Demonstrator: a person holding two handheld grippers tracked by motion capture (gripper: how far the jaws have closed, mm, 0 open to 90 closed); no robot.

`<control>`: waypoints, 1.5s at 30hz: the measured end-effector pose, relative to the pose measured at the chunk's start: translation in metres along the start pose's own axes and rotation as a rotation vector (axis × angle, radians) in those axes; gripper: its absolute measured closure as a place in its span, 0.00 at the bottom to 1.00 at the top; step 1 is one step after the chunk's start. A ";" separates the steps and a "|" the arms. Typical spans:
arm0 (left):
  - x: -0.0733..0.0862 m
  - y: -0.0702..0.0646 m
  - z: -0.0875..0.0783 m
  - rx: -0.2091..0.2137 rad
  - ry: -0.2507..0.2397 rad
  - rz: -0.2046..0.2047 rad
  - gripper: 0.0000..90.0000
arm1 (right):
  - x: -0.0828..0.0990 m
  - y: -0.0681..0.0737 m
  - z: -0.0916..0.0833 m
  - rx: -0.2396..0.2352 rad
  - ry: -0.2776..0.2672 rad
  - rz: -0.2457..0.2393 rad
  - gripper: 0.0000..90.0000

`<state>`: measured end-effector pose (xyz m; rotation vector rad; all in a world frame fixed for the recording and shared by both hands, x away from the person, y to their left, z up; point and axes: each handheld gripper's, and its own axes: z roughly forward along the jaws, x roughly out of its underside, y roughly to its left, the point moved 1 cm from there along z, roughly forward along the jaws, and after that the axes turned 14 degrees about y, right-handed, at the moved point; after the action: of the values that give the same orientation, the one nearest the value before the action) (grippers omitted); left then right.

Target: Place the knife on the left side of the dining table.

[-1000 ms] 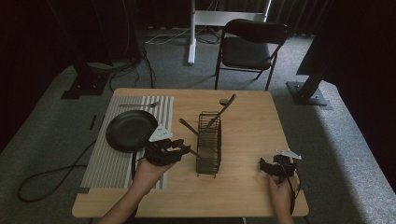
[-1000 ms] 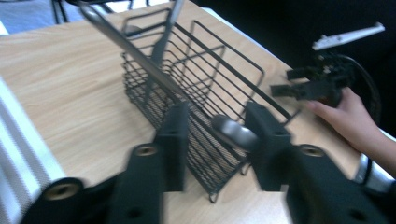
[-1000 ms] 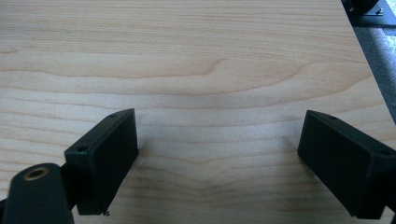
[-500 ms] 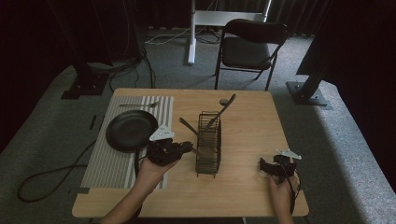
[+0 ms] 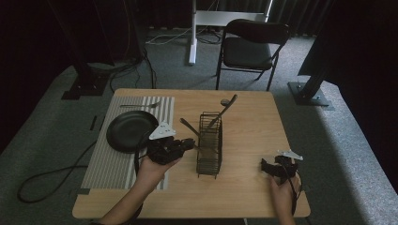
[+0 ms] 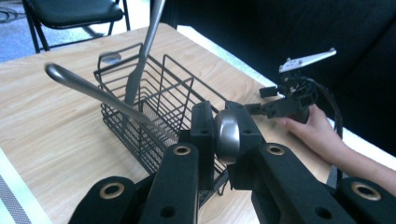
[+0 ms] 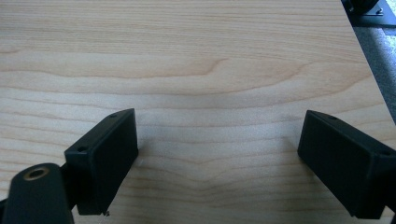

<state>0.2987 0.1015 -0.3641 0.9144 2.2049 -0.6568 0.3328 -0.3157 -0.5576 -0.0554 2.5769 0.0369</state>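
**Left gripper at basket, right parked**

Your left gripper (image 5: 187, 143) clamps a metal utensil (image 6: 227, 135) beside the wire basket (image 5: 209, 145), which holds two utensils. Your right gripper (image 5: 268, 167) rests spread wide on the table (image 5: 248, 117). A black pan (image 5: 129, 131) sits left.

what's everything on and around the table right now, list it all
wire basket: 1, black, table middle
utensils in basket: 2, metal, handles leaning out
plate: 1, black, on the mat
striped mat: 1, grey and white, table's left side
utensil on mat: 1, metal, far end
table: 1, light wood
chair: 1, black, beyond table
left tool: 1, black, shut on a metal utensil beside basket
right tool: 1, black, open, over bare table
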 end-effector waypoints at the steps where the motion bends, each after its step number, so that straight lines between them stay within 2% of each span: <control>1: -0.002 -0.001 -0.007 -0.012 -0.012 0.010 0.93 | 0.000 0.000 0.000 0.000 0.000 0.000 0.12; 7: -0.005 0.000 -0.021 -0.014 -0.045 0.000 0.93 | 0.000 0.000 0.000 0.000 0.001 0.000 0.12; 8: -0.007 0.000 -0.029 -0.014 -0.055 -0.003 0.93 | 0.000 0.000 0.000 0.000 0.000 0.000 0.12; 14: -0.010 -0.003 -0.047 -0.037 -0.076 0.021 0.93 | 0.000 0.000 0.000 0.000 0.001 0.000 0.12; 15: -0.010 -0.005 -0.054 -0.059 -0.085 0.038 0.93 | 0.000 0.000 0.000 0.000 0.001 0.000 0.12; 17: -0.011 -0.004 -0.061 -0.056 -0.101 0.032 0.93 | 0.000 0.000 0.000 0.000 0.000 0.000 0.12; 19: -0.011 -0.004 -0.064 -0.059 -0.098 0.037 0.93 | 0.000 0.000 0.000 0.000 0.002 -0.001 0.12; 20: -0.011 -0.003 -0.071 -0.055 -0.119 0.024 0.93 | 0.000 0.000 0.000 0.000 0.002 -0.001 0.12; 21: -0.011 -0.003 -0.074 -0.056 -0.113 0.032 0.93 | 0.000 0.000 0.000 0.000 0.001 0.000 0.12; 23: -0.010 -0.003 -0.081 -0.067 -0.134 0.033 0.93 | 0.000 0.000 0.000 0.000 0.000 0.000 0.12; 26: -0.010 -0.003 -0.085 -0.070 -0.130 0.038 0.93 | 0.000 0.000 0.000 0.000 0.000 0.000 0.12; 27: -0.006 -0.002 -0.093 -0.087 -0.134 0.036 0.93 | 0.000 0.000 0.000 0.000 0.000 0.000 0.12; 28: -0.006 -0.002 -0.093 -0.087 -0.134 0.036 0.93 | 0.000 0.000 0.000 0.000 0.000 0.000 0.12; 29: -0.002 0.001 -0.097 -0.104 -0.143 0.029 0.93 | 0.000 0.000 0.000 0.000 0.000 0.000 0.12; 31: -0.001 0.003 -0.099 -0.107 -0.136 0.025 0.93 | 0.000 0.000 0.000 0.000 0.000 0.000 0.12; 33: 0.007 0.010 -0.104 -0.118 -0.138 -0.004 0.93 | 0.000 0.000 0.000 0.000 0.000 0.000 0.12; 34: 0.007 0.010 -0.104 -0.118 -0.138 -0.004 0.93 | 0.000 0.000 0.000 0.000 0.000 0.000 0.12; 35: 0.012 0.014 -0.106 -0.142 -0.131 -0.007 0.93 | 0.000 0.000 0.000 0.000 0.000 0.000 0.12; 36: 0.015 0.016 -0.107 -0.149 -0.133 -0.017 0.93 | 0.000 0.000 0.000 0.000 0.000 0.000 0.12; 39: 0.019 0.019 -0.107 -0.148 -0.132 -0.029 0.93 | 0.000 0.000 0.000 0.000 0.000 0.000 0.12; 40: 0.029 0.028 -0.107 -0.160 -0.121 -0.061 0.93 | 0.000 0.000 0.000 0.001 0.000 0.000 0.12; 42: 0.032 0.031 -0.107 -0.165 -0.114 -0.067 0.93 | 0.000 0.000 0.000 0.000 0.000 0.000 0.12; 43: 0.040 0.037 -0.106 -0.171 -0.108 -0.089 0.93 | 0.000 0.000 0.000 0.001 0.001 0.000 0.12; 44: 0.040 0.037 -0.106 -0.171 -0.108 -0.089 0.93 | 0.000 0.000 0.000 0.001 0.001 0.000 0.12; 45: 0.047 0.043 -0.105 -0.180 -0.104 -0.114 0.93 | 0.000 0.000 0.000 0.000 0.000 0.000 0.12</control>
<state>0.2664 0.2168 -0.3373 0.6537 2.1937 -0.5353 0.3328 -0.3156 -0.5576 -0.0551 2.5770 0.0367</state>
